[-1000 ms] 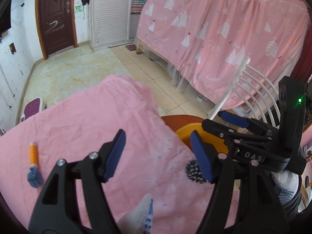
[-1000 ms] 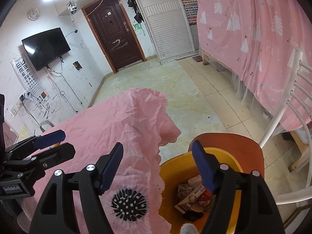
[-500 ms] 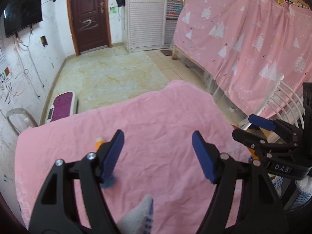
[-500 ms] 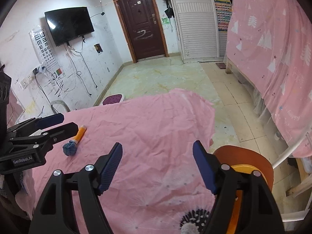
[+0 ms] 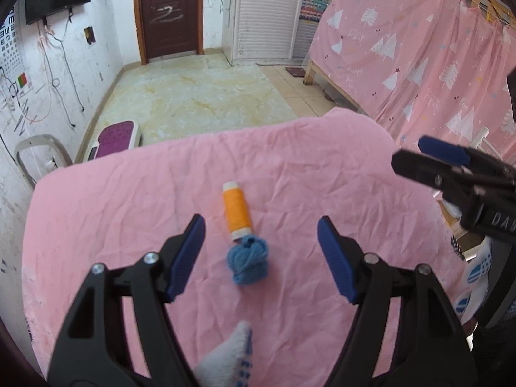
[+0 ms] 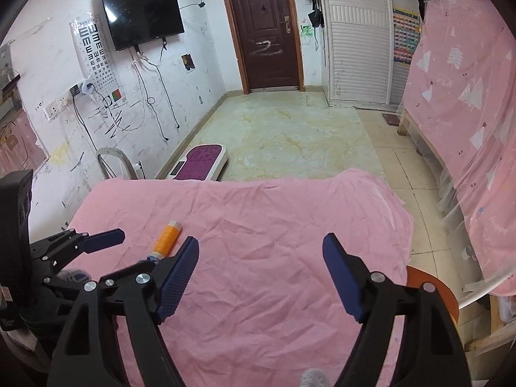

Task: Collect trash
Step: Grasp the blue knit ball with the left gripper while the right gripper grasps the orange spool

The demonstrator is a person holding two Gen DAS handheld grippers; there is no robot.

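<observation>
The left gripper (image 5: 261, 254) has its jaws released over the pink-clothed tabletop (image 5: 129, 200), an orange thread spool (image 5: 237, 211) and blue yarn ball (image 5: 250, 259) lying between them untouched. The right gripper (image 6: 260, 277), jaws just widened, holds nothing.

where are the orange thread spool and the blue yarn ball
orange thread spool (image 5: 237, 211), left wrist view, middle of its orange winding
blue yarn ball (image 5: 250, 260), left wrist view, centre of the bundle

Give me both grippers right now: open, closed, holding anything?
Left gripper: open, empty, above the blue yarn ball and orange thread spool.
Right gripper: open, empty; fingers have just been opening further over bare pink cloth.
</observation>
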